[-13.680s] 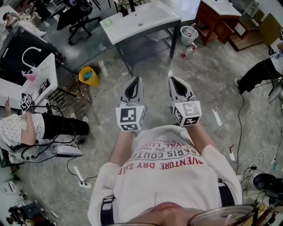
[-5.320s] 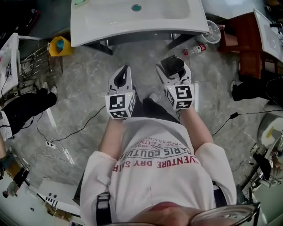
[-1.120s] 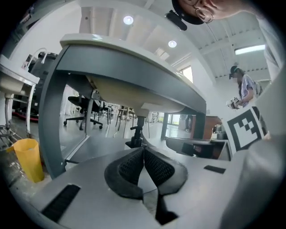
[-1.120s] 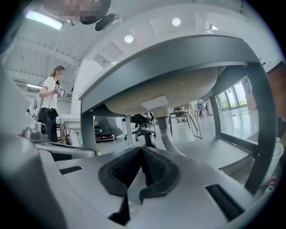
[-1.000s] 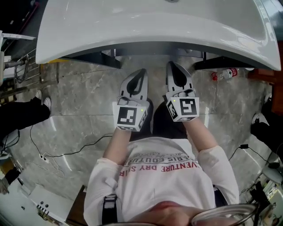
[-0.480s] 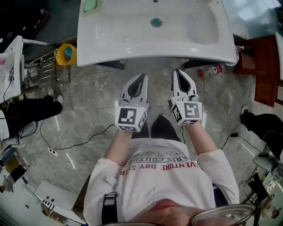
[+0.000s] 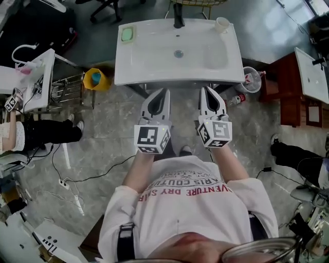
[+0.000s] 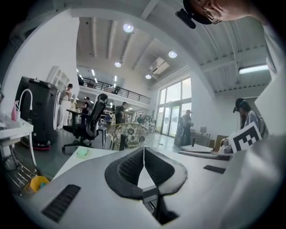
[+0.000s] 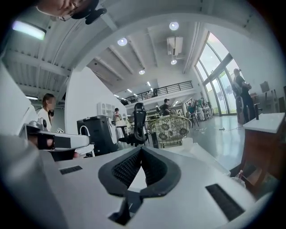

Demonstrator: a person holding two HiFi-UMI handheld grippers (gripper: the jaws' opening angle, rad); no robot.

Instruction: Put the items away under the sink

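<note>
We face a white sink from above, with both tools held side by side in front of our chest. The left hand-held gripper has its jaws pressed together with nothing between them. The right hand-held gripper is likewise closed and empty. Both tips point at the near edge of the sink.

The likely items to stow sit on the far rim. A green pad, soap or sponge, lies at the far left corner, and a pale cup stands at the far right. A black tap rises between them. The basin hides the space under the sink.

To do this step well, we judge that one jaw pair must open before reaching. It should take the cup by its wall, gently, and we should then crouch to set it below.

On the floor, a yellow bucket stands left of the sink. A waste bin and a plastic bottle lie right and may crowd the opening. A wooden cabinet stands farther right.
</note>
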